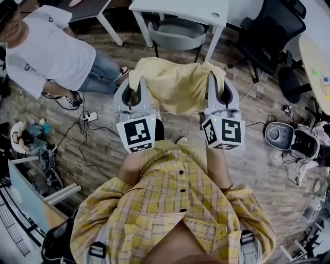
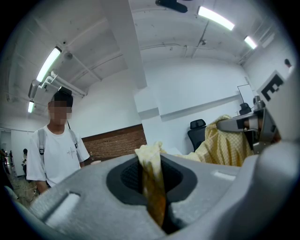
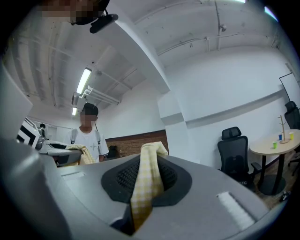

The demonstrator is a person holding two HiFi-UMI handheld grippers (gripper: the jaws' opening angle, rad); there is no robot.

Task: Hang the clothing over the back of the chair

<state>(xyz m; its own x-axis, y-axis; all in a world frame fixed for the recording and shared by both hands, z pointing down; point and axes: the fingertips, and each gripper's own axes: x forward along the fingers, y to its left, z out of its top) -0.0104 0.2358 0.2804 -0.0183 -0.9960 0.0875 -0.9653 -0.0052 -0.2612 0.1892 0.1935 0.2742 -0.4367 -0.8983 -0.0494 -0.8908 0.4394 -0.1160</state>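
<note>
A yellow checked garment (image 1: 178, 85) is stretched between my two grippers above the floor. My left gripper (image 1: 133, 98) is shut on its left edge, a fold of the garment (image 2: 152, 180) pinched between the jaws. At the garment's right edge my right gripper (image 1: 219, 93) is shut too, with a fold of the garment (image 3: 145, 185) between its jaws. Both grippers point level, side by side. A grey chair (image 1: 178, 32) stands beyond the garment, pushed under a white table (image 1: 180, 10). The garment hangs in front of it, apart from its back.
A person in a white T-shirt (image 1: 46, 49) stands at the left, close to my left gripper. Cables and a power strip (image 1: 90, 117) lie on the wooden floor. A black office chair (image 1: 276, 31) stands at the back right, and a round robot device (image 1: 278, 135) sits at the right.
</note>
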